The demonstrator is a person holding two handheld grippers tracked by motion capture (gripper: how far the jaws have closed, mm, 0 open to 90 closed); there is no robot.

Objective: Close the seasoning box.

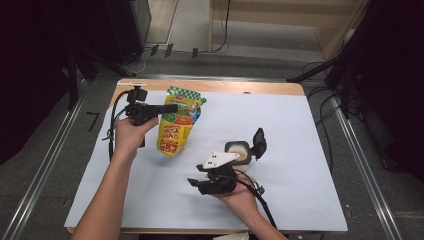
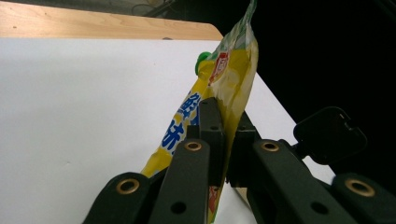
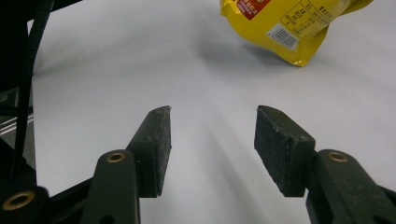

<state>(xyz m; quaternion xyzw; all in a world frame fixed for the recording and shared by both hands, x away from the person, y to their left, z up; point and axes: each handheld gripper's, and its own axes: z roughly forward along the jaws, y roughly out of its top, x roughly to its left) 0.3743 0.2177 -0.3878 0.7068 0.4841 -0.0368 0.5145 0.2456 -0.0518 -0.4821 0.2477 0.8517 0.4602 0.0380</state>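
Observation:
A yellow snack pouch point(image 1: 176, 125) with a green checked top stands tilted over the white sheet, and my left gripper point(image 1: 170, 107) is shut on its upper part. In the left gripper view the two jaws pinch the pouch point(image 2: 231, 70) flat between them, with the left gripper point(image 2: 224, 126) pointing along the table. My right gripper point(image 1: 192, 181) rests low near the front, pointing left, its jaws open over bare sheet. In the right gripper view the right gripper point(image 3: 212, 135) holds nothing and the pouch's bottom point(image 3: 289, 23) lies ahead. I cannot tell whether the pouch's bottom touches the sheet.
A small round container point(image 1: 239, 151) with beige contents stands right of centre, its black hinged lid point(image 1: 259, 142) flipped up; the lid point(image 2: 329, 135) also appears in the left gripper view. The white sheet point(image 1: 280, 125) covers a wooden table point(image 1: 225, 86). Cables and dark stands ring the table.

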